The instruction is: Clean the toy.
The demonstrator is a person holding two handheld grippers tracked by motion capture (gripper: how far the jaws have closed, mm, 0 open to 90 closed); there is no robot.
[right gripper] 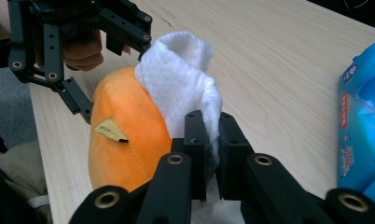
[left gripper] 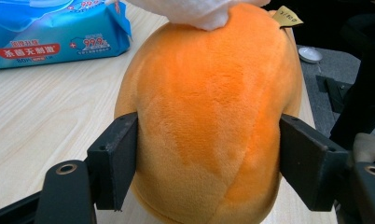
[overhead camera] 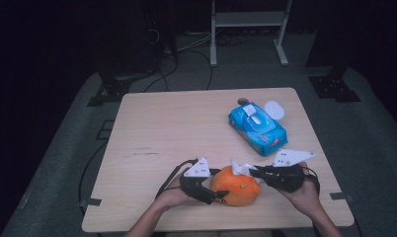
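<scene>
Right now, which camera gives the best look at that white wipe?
The right gripper view: the white wipe is large and sharp, pinched in the right claw and draped on the orange plush toy. The left gripper view catches its lower edge at the top; the high view shows a small tuft.

**Three cameras, one shared orange toy**

The high view looks forward and down from above the person's side, taking in the whole table (overhead camera: 152, 123) from a distance. The left gripper view sits very close, low over the tabletop, facing the orange plush toy (left gripper: 209, 116) head-on. The right gripper view looks along its own jaws, also close, across the table. All three share the plush toy, the white wipe (right gripper: 181, 79) and the blue wipes pack (overhead camera: 258, 127).
</scene>
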